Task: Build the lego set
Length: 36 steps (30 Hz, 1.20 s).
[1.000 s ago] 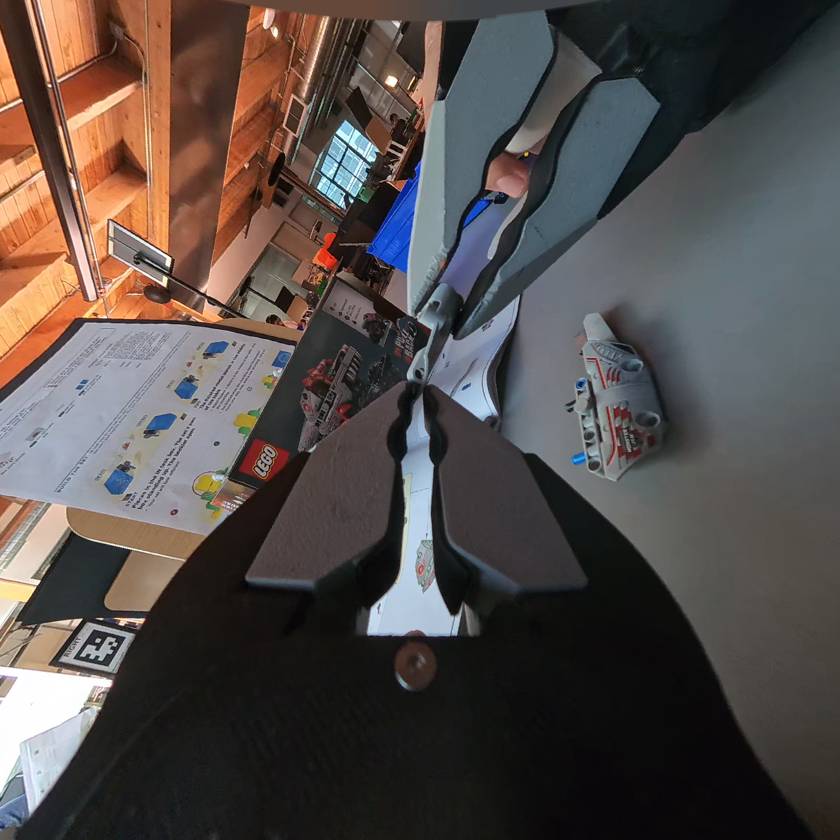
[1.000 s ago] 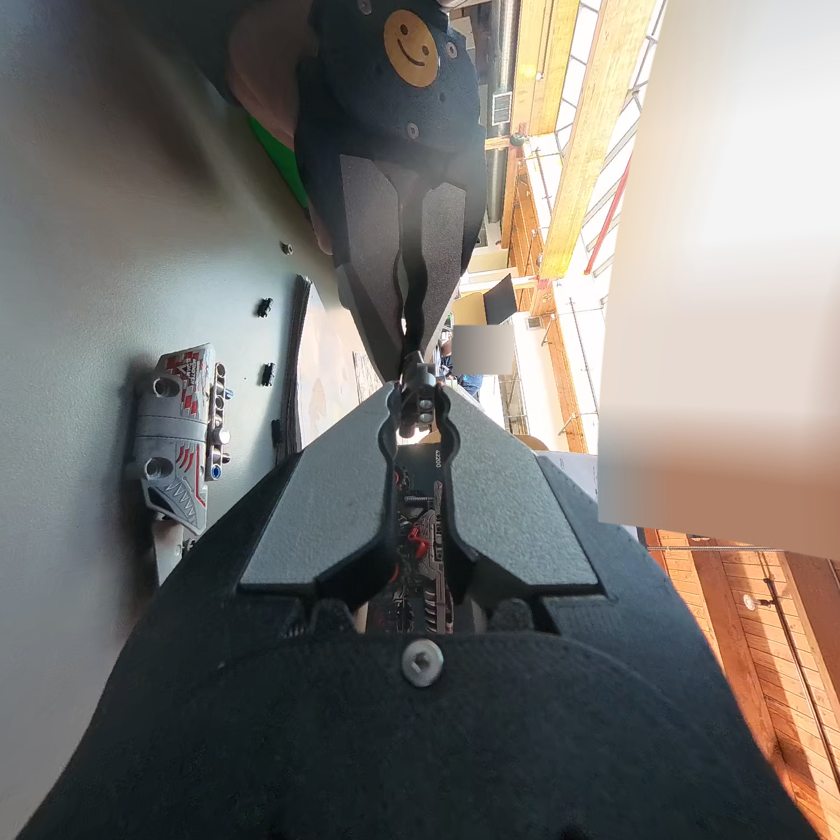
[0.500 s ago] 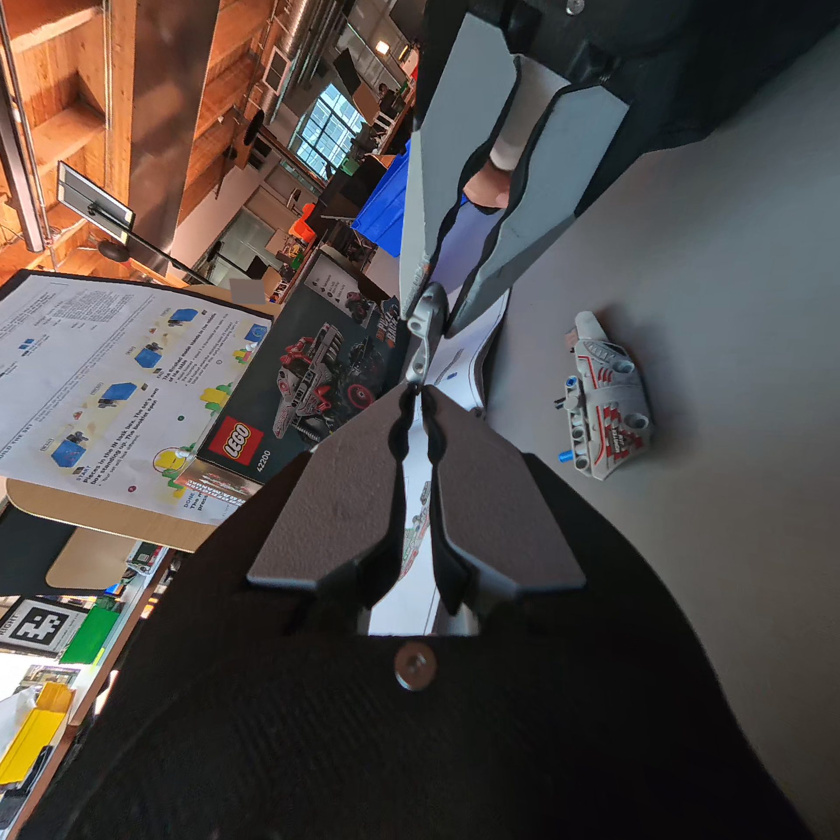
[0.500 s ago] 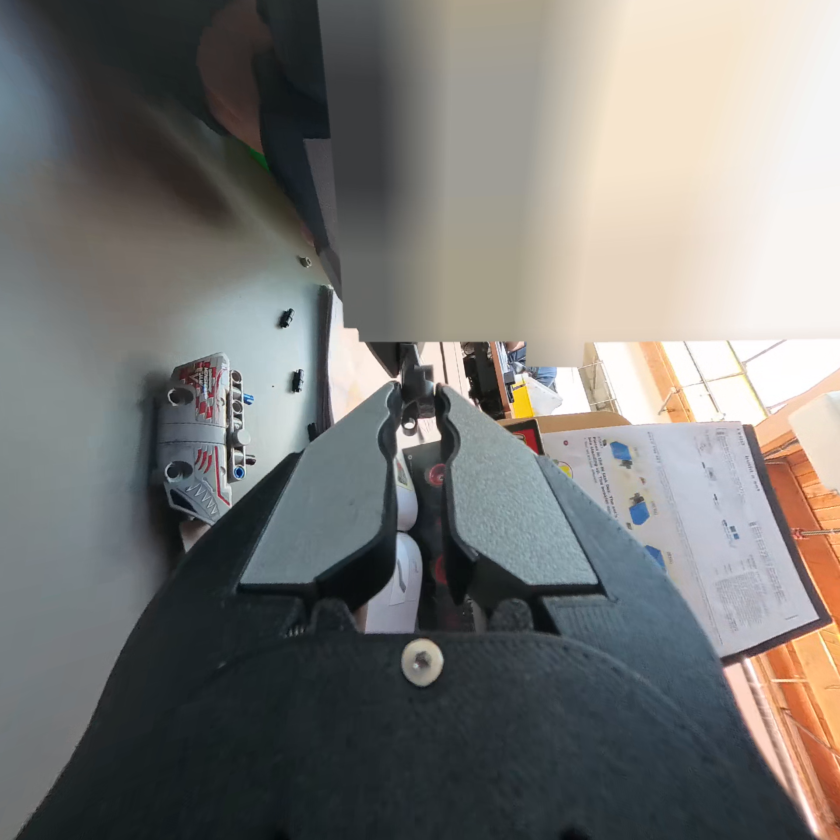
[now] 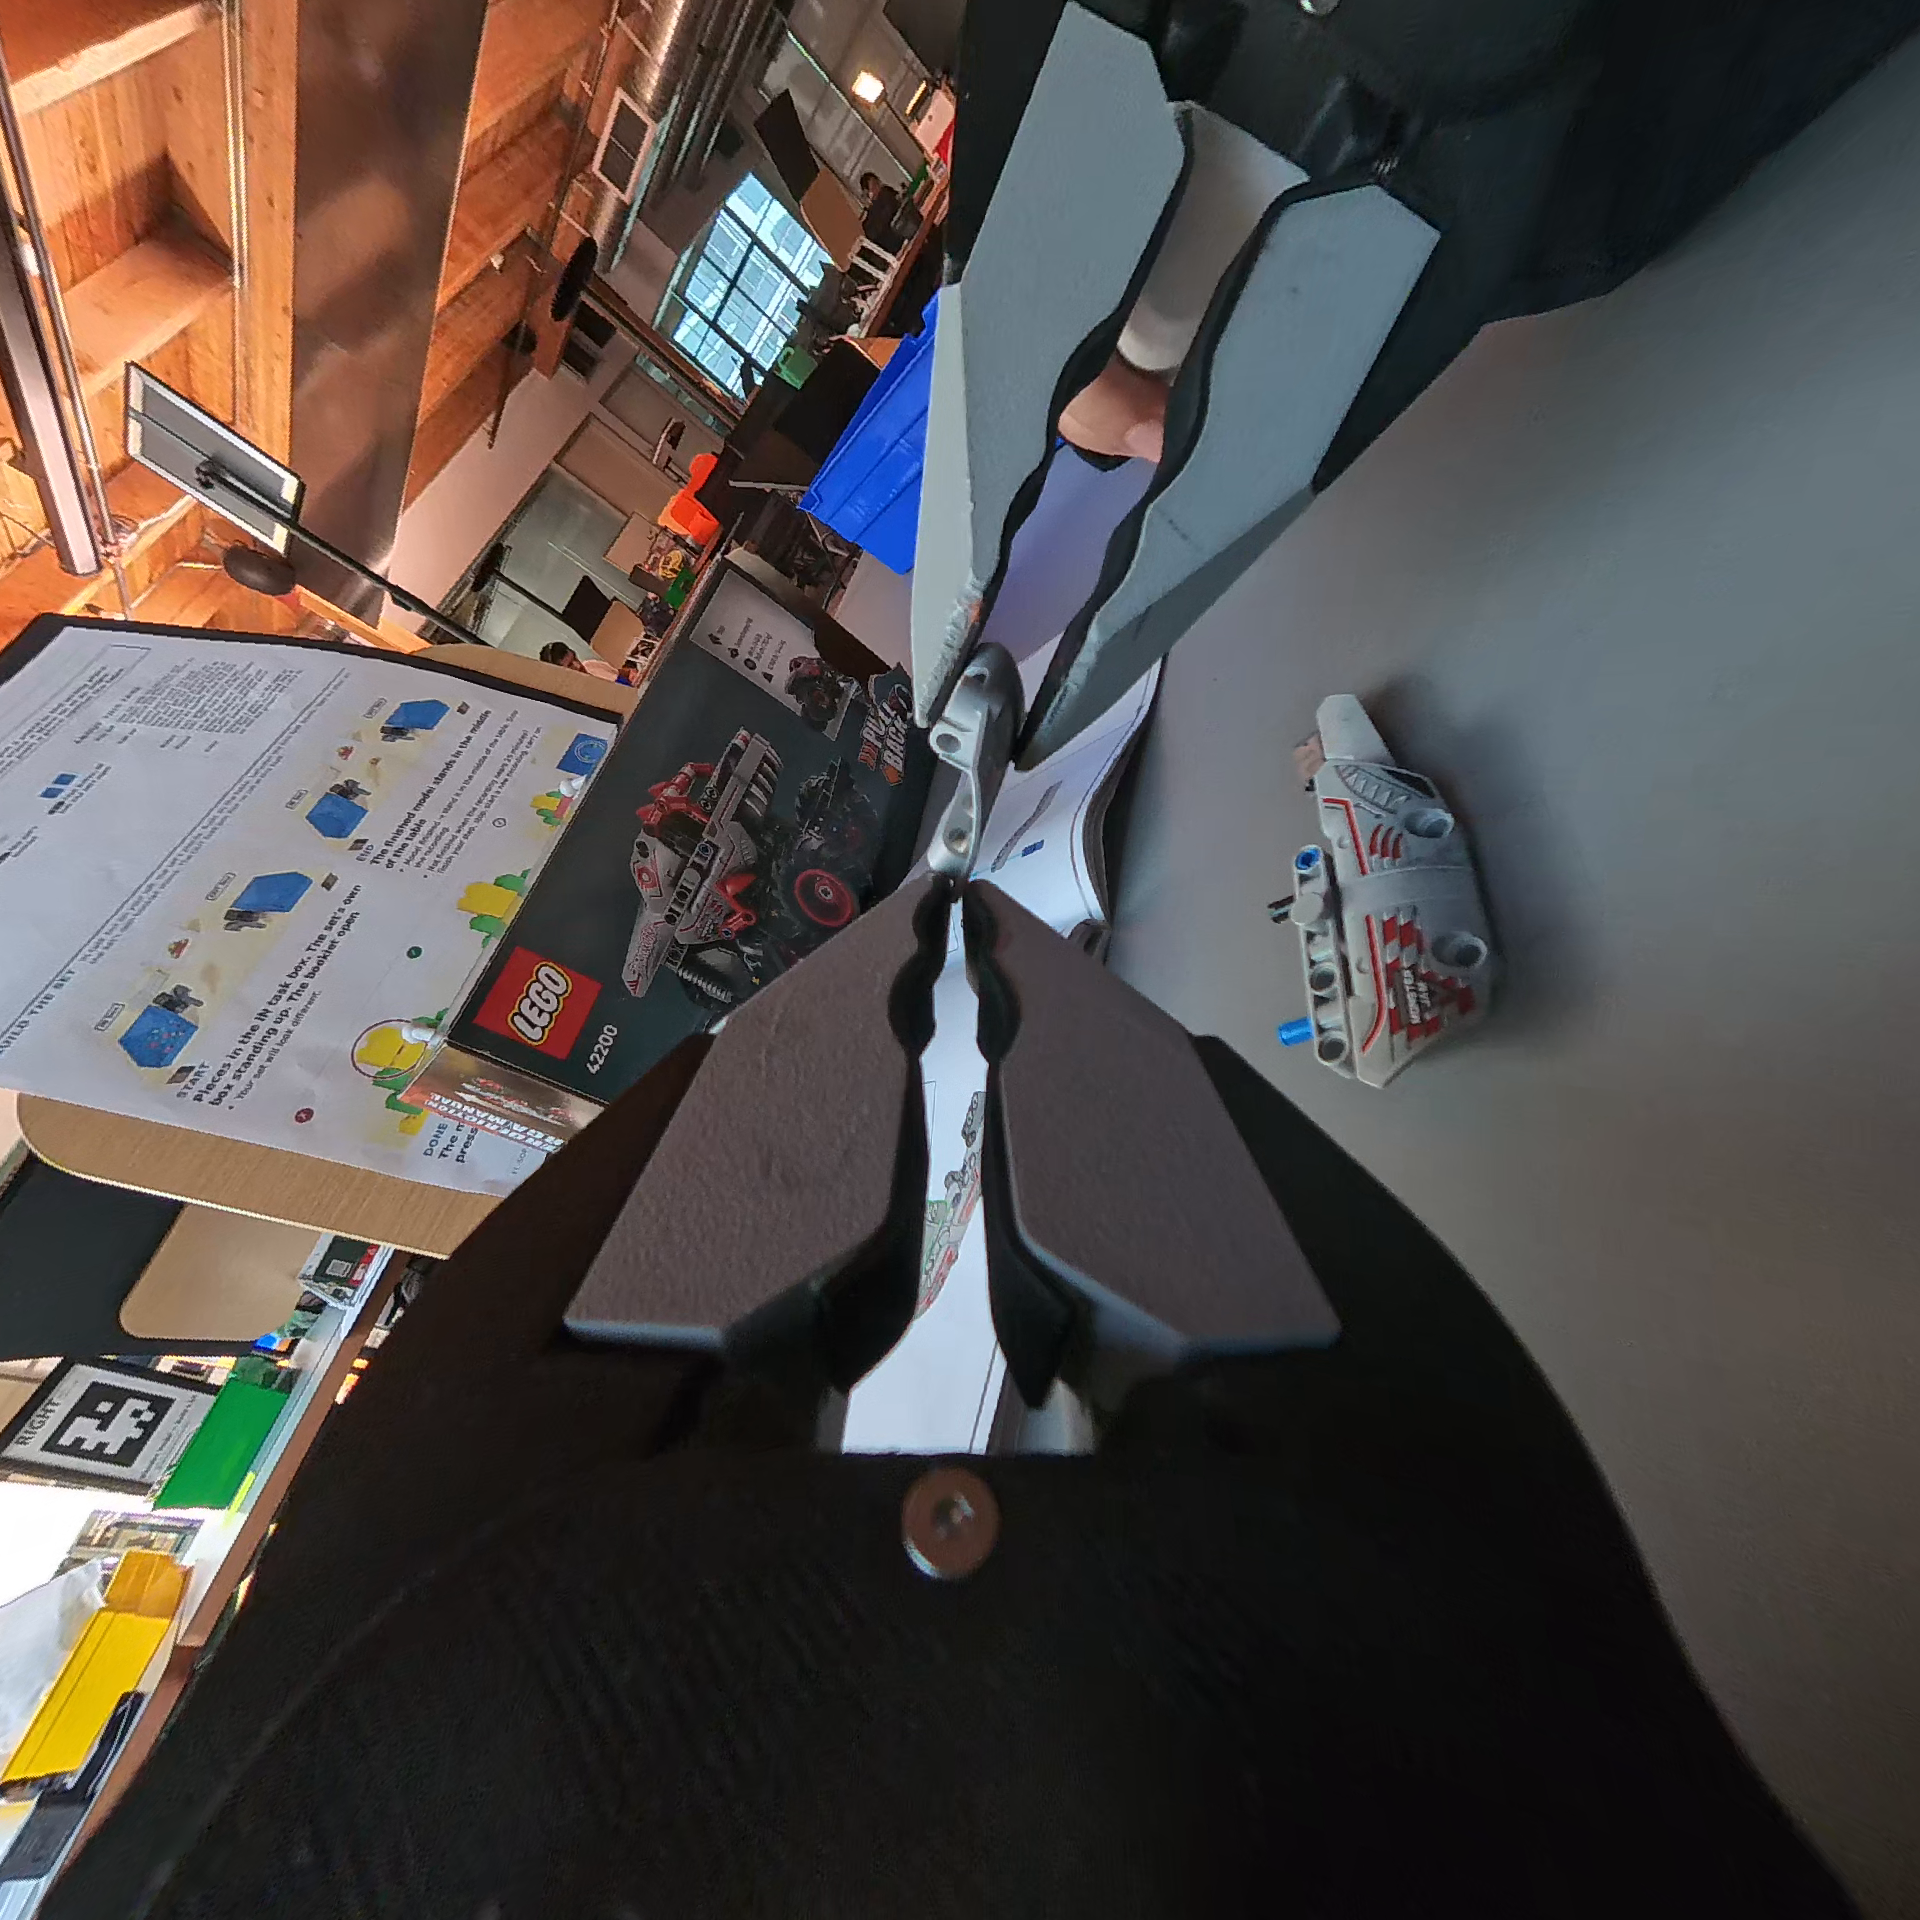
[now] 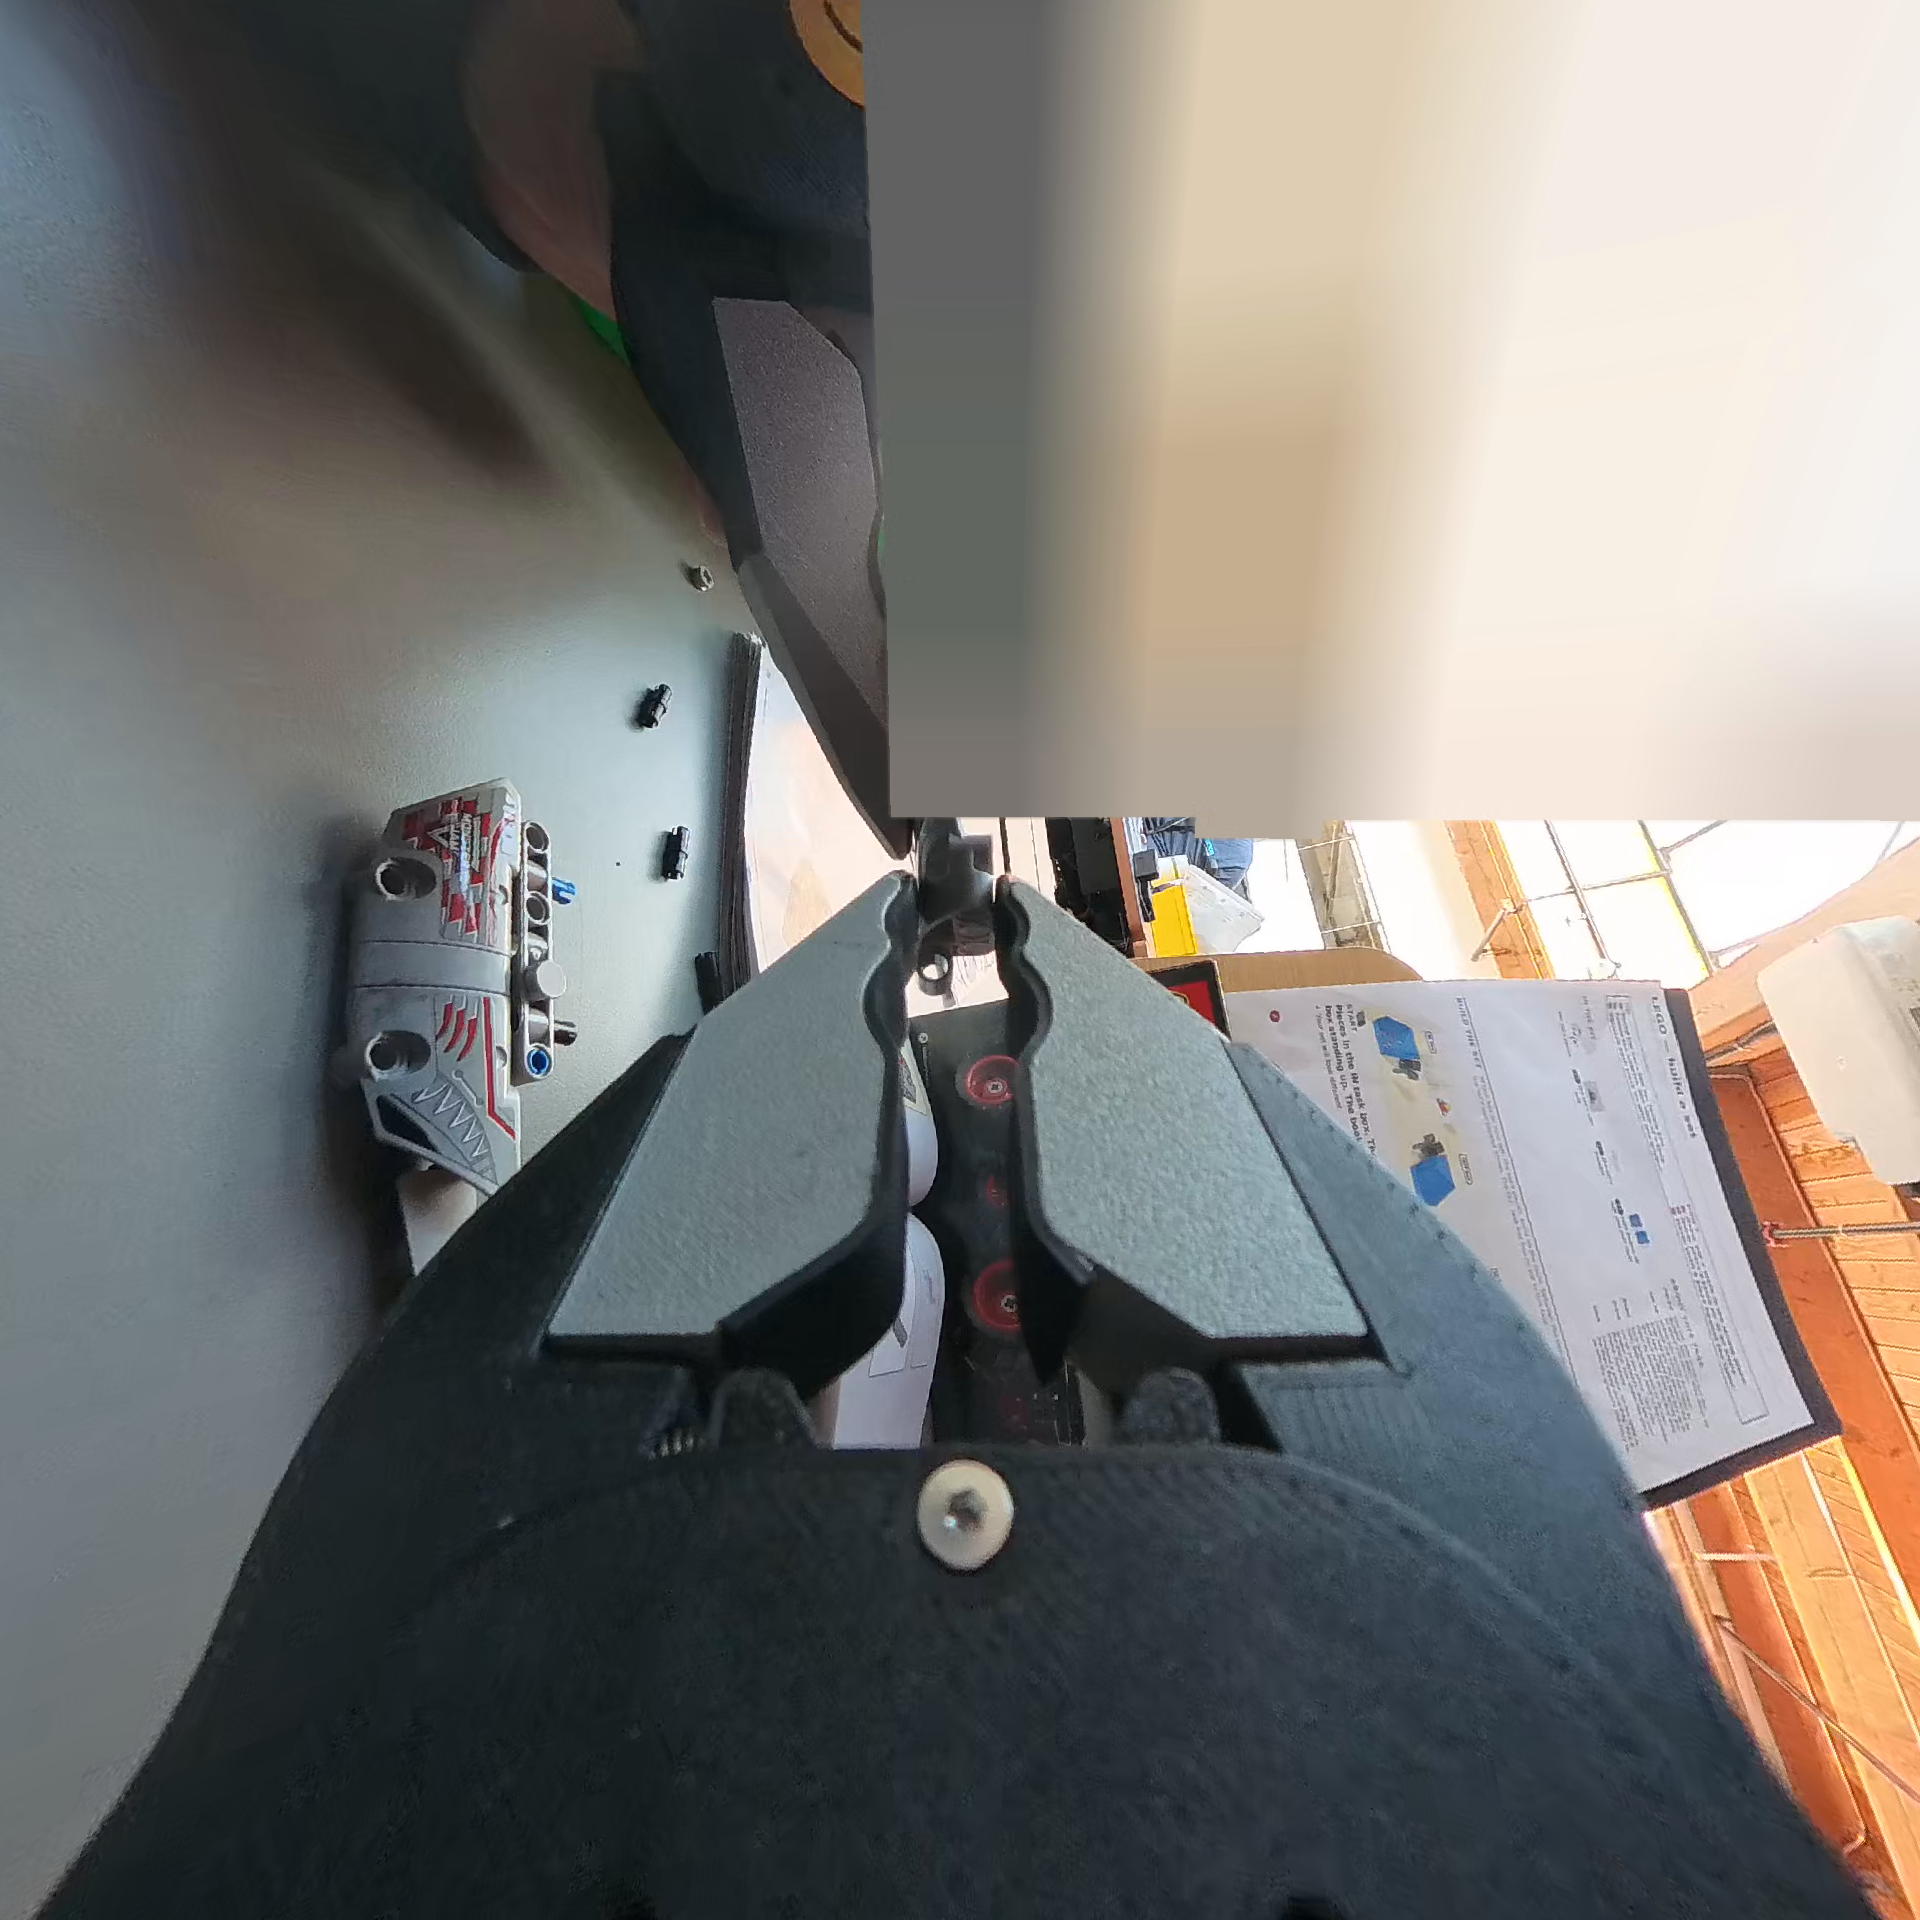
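A small grey lego piece is held in the air between both grippers, tip to tip. My left gripper, with dark fingers, is shut on its near end. My right gripper, with grey fingers, is shut on the other end; it also shows in the left wrist view. In the right wrist view the piece looks dark, and a blurred patch hides most of the left gripper. A partly built grey and red lego body lies on the grey table, also seen in the right wrist view.
An open instruction booklet lies on the table under the grippers. The black lego box and a printed sheet on a board stand behind it. Two black pins lie beside the booklet's edge. Left and right tips are no more than a few centimetres apart.
Both grippers stay shut on the small grey piece and have turned together, so the background has swung. The built body on the table has not moved.
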Available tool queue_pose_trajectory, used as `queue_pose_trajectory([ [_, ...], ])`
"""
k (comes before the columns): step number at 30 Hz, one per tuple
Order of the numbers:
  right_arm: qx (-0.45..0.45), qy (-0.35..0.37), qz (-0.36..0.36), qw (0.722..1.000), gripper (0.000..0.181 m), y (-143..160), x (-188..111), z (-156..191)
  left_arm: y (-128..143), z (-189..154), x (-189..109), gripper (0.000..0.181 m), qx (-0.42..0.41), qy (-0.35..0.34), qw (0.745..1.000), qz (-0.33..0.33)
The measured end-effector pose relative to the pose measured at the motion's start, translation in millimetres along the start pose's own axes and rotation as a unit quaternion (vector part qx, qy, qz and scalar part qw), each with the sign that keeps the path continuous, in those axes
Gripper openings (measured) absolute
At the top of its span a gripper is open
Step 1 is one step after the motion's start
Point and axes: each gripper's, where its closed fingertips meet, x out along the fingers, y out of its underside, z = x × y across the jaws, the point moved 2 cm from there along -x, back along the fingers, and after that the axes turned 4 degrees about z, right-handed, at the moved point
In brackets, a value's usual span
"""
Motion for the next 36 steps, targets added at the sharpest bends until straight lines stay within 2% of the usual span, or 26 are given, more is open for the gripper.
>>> queue_pose_trajectory([
  [10, 0.027, -0.015, 0.0, 1.0, 0.011, 1.7, 1.1, 0.7, 1.2, -1.0, 0.7, 0.0, -0.002, 0.003, 1.0, 0.005],
  [36, 0.022, -0.017, 0.002, 1.0, 0.011, 2.5, 1.6, 2.1, 2.6, -1.7, 1.7, 0.0, 0.0, 0.005, 1.0, 0.009],
])
